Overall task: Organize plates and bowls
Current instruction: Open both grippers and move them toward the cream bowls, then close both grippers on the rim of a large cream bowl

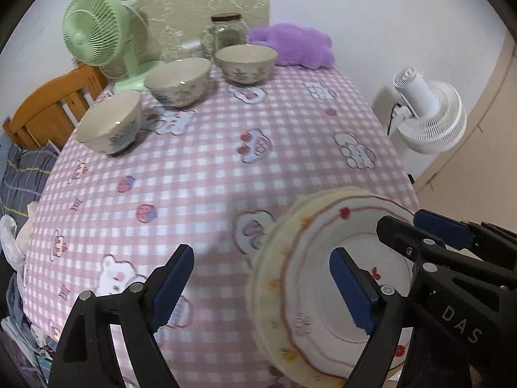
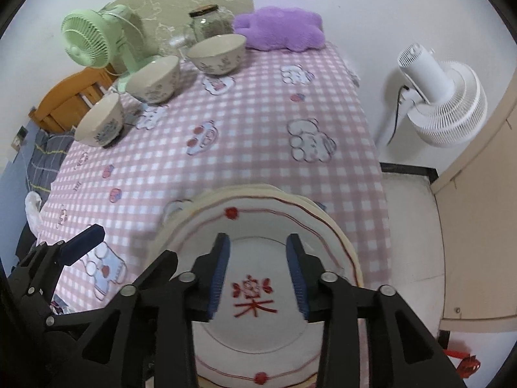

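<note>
Plates (image 2: 258, 291) sit stacked at the near right corner of the table (image 1: 226, 161), top one with a red character in the well. Three bowls (image 1: 176, 80) stand apart in a loose row at the far left, in front of the green fan (image 1: 93, 29). Left gripper (image 1: 261, 287): jaws wide, empty, one finger over bare cloth, the other over the plate rim. Right gripper (image 2: 258, 274): jaws part open, hanging above the plate well, nothing between the pads. My read: plates are done, bowls come next and need nesting. Advice: go left-handed for the nearest bowl, since that side is closest; keep the jaws wide until one pad is inside the rim and one outside, then clamp on the wall, not the lip. Lift straight up before moving sideways, as the bowls stand near each other. Lower centred into the next bowl and release only once it has seated. Risks: ceramic slipping in the pads, or the cloth dragging.
</note>
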A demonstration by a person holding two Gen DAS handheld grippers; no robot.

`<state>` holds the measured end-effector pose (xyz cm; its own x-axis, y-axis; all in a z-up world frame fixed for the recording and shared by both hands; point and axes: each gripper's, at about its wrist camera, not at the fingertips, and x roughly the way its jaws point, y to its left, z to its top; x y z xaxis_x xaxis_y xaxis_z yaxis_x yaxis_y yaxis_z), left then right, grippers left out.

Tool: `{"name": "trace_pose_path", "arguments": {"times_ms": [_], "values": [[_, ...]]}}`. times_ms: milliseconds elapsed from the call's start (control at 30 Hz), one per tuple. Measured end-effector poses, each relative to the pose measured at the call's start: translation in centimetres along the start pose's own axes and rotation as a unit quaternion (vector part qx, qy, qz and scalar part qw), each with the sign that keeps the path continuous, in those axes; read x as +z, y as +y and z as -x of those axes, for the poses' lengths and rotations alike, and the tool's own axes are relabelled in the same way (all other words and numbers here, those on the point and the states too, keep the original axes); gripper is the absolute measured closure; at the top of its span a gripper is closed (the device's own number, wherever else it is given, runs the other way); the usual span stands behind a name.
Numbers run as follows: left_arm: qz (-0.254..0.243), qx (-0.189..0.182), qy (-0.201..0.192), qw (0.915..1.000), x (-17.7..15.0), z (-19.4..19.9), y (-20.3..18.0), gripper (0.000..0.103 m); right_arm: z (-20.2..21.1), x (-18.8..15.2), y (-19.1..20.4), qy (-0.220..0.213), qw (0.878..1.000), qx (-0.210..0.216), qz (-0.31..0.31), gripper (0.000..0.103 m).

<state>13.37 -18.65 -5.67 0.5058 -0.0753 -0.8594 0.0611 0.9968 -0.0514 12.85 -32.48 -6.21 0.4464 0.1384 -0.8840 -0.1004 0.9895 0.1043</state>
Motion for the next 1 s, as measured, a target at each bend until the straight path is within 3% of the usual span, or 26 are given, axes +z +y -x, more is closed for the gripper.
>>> {"name": "trace_pose_path", "arguments": {"times_ms": [633, 1000], "values": [[-0.017, -0.015, -0.030, 0.9993, 4.0, 1.7, 15.1, 0.010, -0.1, 3.9, 13.4, -0.051, 0.997, -0.046, -0.044, 0.022], [-0.010, -0.009, -0.034, 0.9993, 7.7, -0.3, 22.4, 0.010, -2.4, 7.6, 20.2, -0.087, 0.993, -0.045, -0.068, 0.021]]}}
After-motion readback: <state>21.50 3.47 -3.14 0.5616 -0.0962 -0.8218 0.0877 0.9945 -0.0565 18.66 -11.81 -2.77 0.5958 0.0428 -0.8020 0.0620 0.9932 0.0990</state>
